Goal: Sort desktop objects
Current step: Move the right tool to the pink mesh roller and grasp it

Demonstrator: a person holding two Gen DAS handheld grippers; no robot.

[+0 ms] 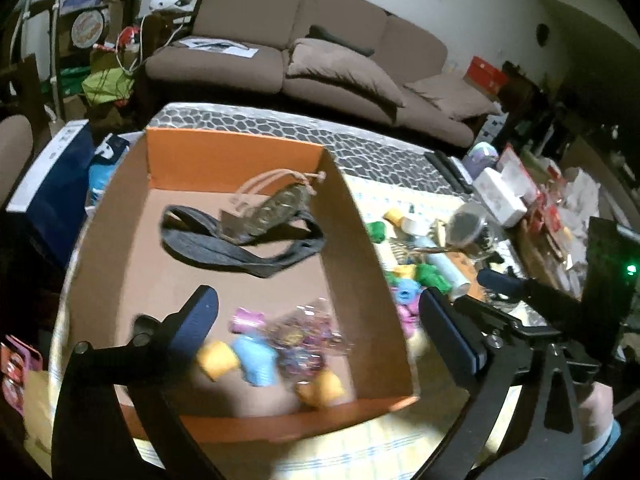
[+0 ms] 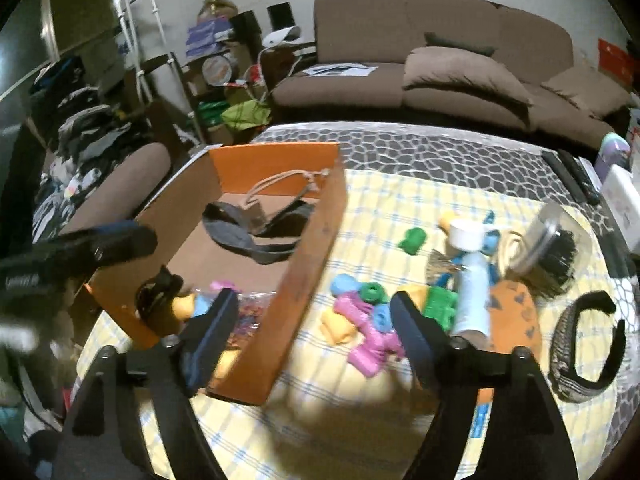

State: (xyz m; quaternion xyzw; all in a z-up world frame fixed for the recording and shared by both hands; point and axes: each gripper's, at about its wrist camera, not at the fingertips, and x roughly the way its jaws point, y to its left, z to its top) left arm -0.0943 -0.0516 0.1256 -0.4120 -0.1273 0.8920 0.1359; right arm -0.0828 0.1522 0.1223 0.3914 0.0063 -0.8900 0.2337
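Now we see both tongs spread wide and empty. Our left gripper [image 1: 316, 316] hangs over the orange cardboard box [image 1: 236, 152], where soft foam rollers [image 1: 256, 360] and a glittery packet lie low in the frame between its blue pads, beyond them a dark strap [image 1: 240, 240]. Only the right gripper [image 2: 314, 304] view shows the loose rollers [image 2: 360, 320] on the checked cloth [image 2: 400, 200], the box wall crossing between its fingers.

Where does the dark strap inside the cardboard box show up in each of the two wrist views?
Left wrist: the dark strap lies centre-left, on the floor of the cardboard box, toward its far end.
Right wrist: the strap lies left of centre, beyond the box's orange wall.
Shared landmark: the brown sofa behind the table.
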